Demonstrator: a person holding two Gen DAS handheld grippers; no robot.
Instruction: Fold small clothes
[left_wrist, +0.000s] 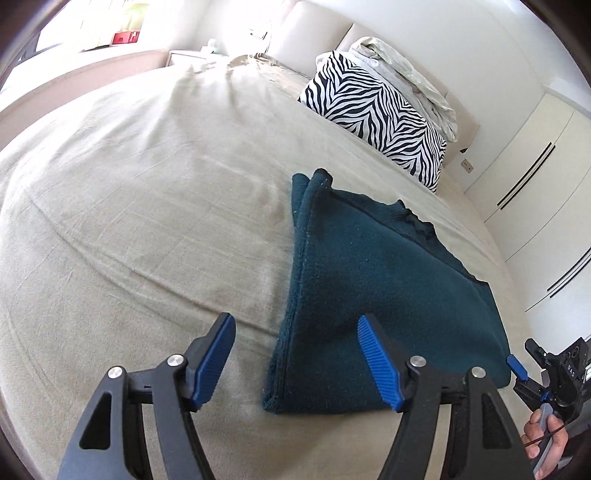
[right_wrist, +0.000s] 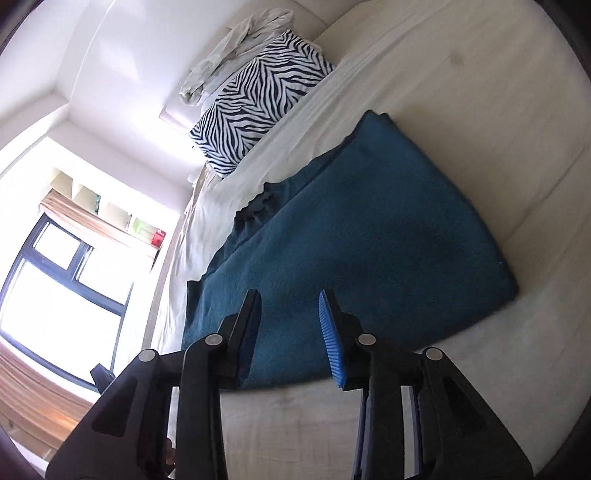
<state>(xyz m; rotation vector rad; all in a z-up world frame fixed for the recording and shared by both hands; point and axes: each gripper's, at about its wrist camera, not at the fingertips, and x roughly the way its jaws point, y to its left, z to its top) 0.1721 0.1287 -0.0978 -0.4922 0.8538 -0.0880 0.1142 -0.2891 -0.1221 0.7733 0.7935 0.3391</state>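
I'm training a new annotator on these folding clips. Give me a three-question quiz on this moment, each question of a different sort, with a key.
1. True or false: the left gripper is clamped on the teal garment.
2. Multiple choice: the garment lies
A. spread out in a single layer
B. folded over, with layered edges showing
C. crumpled in a ball
3. Short answer: what stands against the headboard behind the garment?

Key
1. False. Its jaws stand apart over the garment's near corner, gripping nothing; the right gripper is open too.
2. B. It lies on the bed sheet.
3. A zebra-print pillow, with a pale crumpled cloth on top.
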